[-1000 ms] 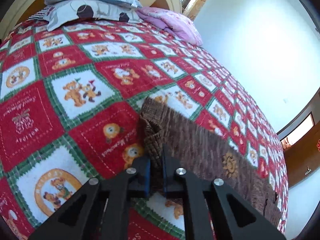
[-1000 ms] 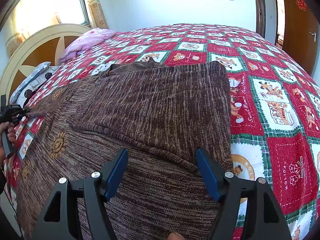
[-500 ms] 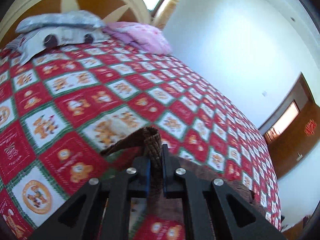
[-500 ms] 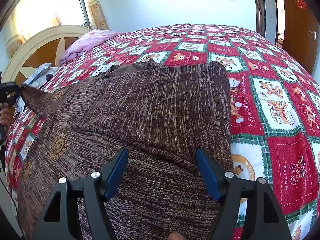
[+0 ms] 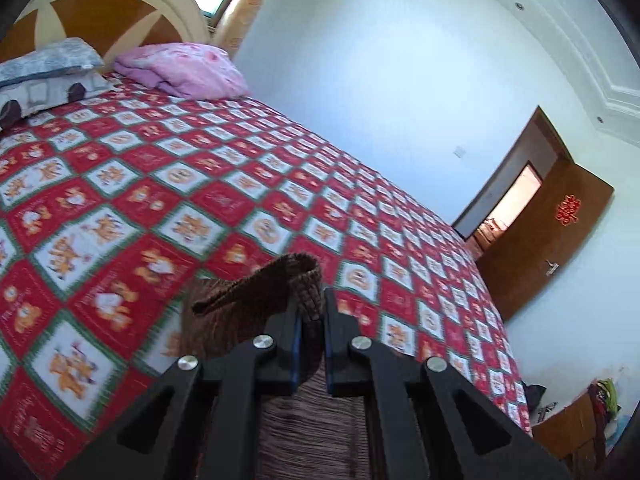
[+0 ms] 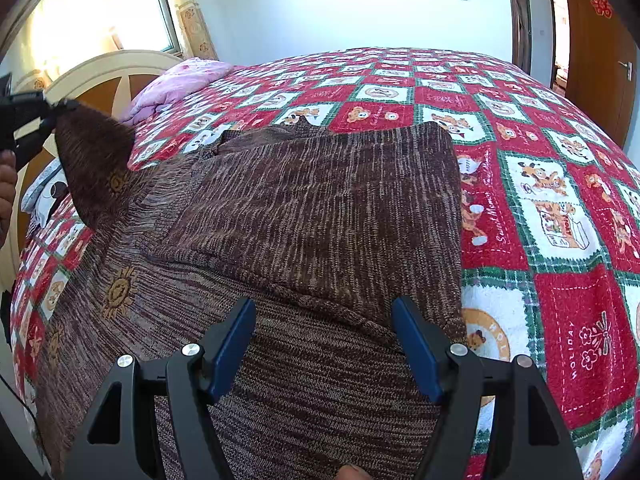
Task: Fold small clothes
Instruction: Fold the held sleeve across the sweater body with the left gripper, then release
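A brown knitted sweater with small sun motifs lies spread on the bed, its right part folded over the middle. My left gripper is shut on the ribbed edge of the sweater's left part and holds it lifted off the quilt. In the right wrist view that left gripper shows at the far left, with the raised brown cloth hanging from it. My right gripper stands open low over the near part of the sweater, with nothing pinched between its blue pads.
The bed carries a red, green and white bear-patterned quilt. A pink pillow and a grey pillow lie by the headboard. A brown door stands open at the far wall. A person's hand shows at the left edge.
My left gripper has risen and swung, lifting the sweater's left edge off the quilt. The right gripper has stayed still and open.
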Demonstrator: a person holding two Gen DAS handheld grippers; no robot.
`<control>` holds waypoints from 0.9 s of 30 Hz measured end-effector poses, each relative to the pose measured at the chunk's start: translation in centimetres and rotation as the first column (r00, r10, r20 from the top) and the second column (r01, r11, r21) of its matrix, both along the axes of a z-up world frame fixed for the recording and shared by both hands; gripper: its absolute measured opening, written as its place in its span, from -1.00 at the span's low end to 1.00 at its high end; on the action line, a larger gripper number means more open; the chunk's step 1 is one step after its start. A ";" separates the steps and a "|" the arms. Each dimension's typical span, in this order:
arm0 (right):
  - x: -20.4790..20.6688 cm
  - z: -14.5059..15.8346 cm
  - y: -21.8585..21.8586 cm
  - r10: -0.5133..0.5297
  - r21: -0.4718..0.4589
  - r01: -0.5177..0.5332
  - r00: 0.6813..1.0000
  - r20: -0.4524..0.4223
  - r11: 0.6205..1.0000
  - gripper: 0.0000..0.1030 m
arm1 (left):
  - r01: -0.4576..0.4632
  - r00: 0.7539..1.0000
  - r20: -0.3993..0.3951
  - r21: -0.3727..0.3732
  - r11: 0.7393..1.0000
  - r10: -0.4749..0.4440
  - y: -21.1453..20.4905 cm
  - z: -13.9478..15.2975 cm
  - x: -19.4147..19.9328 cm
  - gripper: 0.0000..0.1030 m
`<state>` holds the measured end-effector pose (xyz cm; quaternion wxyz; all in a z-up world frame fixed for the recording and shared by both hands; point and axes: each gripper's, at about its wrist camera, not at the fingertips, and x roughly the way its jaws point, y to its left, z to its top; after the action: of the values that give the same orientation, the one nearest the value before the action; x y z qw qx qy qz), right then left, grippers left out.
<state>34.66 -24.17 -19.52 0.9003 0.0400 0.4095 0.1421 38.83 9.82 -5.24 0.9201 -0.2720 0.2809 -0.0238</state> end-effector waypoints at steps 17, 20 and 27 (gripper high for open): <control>0.1 -0.2 0.0 0.009 0.014 -0.009 1.000 -0.002 1.000 0.46 | 0.310 0.948 -0.148 0.233 0.922 -0.281 -16.7 -8.8 -1.7 -0.62; 0.1 -0.2 -0.1 0.010 0.015 -0.010 1.000 -0.001 1.000 0.47 | 0.356 0.934 -0.096 0.345 0.868 -0.344 -16.5 -7.7 -4.4 -0.48; 0.1 -0.2 -0.3 0.009 0.025 -0.009 1.000 0.002 1.000 0.47 | 0.120 0.990 -0.031 0.674 0.729 -0.134 -8.7 -7.4 -5.6 0.48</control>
<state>34.78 -24.44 -19.72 0.8995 0.0492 0.4069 0.1511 33.20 1.12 -12.65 0.9549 0.0993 0.2794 0.0138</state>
